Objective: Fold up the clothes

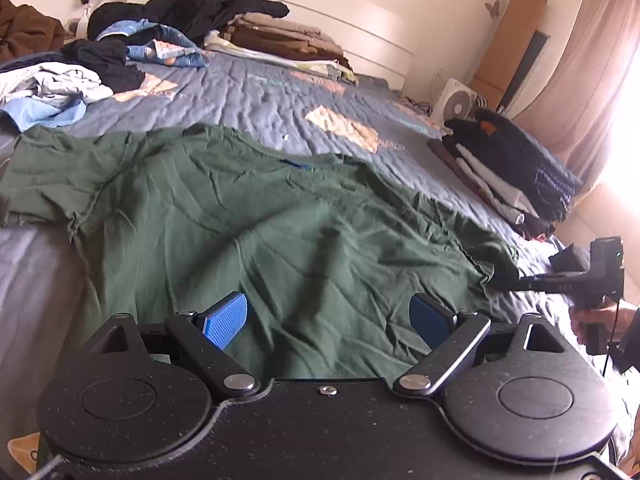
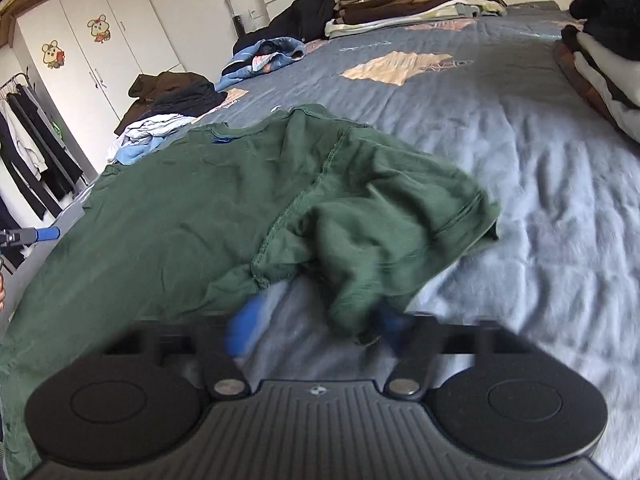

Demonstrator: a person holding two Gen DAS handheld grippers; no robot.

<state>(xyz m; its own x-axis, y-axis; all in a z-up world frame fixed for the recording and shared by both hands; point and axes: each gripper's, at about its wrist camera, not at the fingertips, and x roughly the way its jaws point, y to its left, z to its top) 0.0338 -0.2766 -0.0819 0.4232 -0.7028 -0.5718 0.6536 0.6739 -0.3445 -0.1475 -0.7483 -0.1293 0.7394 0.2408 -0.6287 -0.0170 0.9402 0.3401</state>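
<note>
One green T-shirt (image 1: 248,216) is lying across the lower centre of the grey bedspread (image 1: 256,96); bare quilt is stretching toward upper right. Left gripper (image 1: 328,320) is hovering wide, empty. Right gripper (image 2: 316,324) is blurring; its grip is unclear. Two folded stacks (image 1: 516,168) are edging the bed.

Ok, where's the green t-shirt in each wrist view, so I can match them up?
Left wrist view: the green t-shirt spreads across the middle of the picture, beyond the open left claw.
Right wrist view: the green t-shirt fills the left and centre, one sleeve bunched at lower centre.
Shared landmark: the folded brown and beige stack by the headboard.
</note>
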